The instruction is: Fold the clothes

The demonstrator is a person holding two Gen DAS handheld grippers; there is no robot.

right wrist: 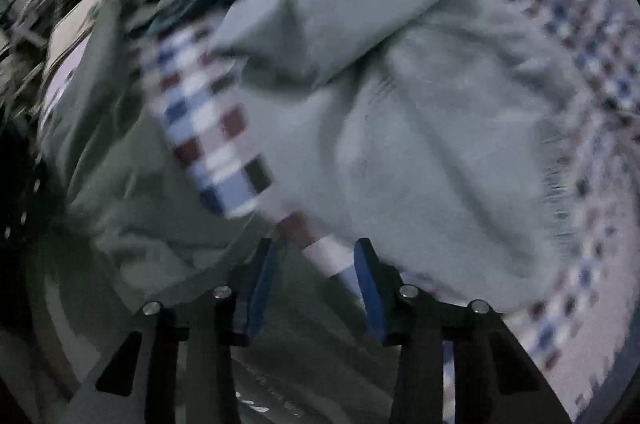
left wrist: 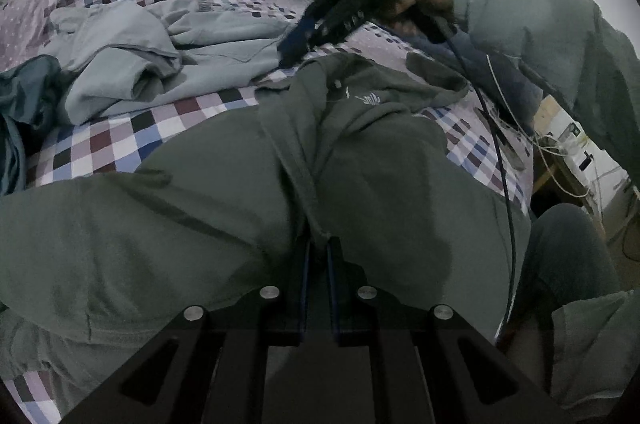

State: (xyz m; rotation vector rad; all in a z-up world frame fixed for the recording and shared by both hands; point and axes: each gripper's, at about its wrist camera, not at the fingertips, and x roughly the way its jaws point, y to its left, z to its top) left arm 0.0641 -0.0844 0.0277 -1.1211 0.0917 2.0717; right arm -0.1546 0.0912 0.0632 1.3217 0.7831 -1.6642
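pinching the green hoodie point(left wrist: 248, 191), left tool point(left wrist: 318, 244) closed; right tool point(right wrist: 316, 252) open, empty.

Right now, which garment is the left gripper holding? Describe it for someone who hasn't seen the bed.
On the checkered bedspread, nearest the camera, lies a dark olive hoodie. The left gripper pinches it. Unlike the pale grey-blue garment behind, it's darker, with small white chest lettering.

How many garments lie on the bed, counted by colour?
Dark green garment: 1
Light grey-blue garment: 1
Dark teal garment: 1
Total: 3
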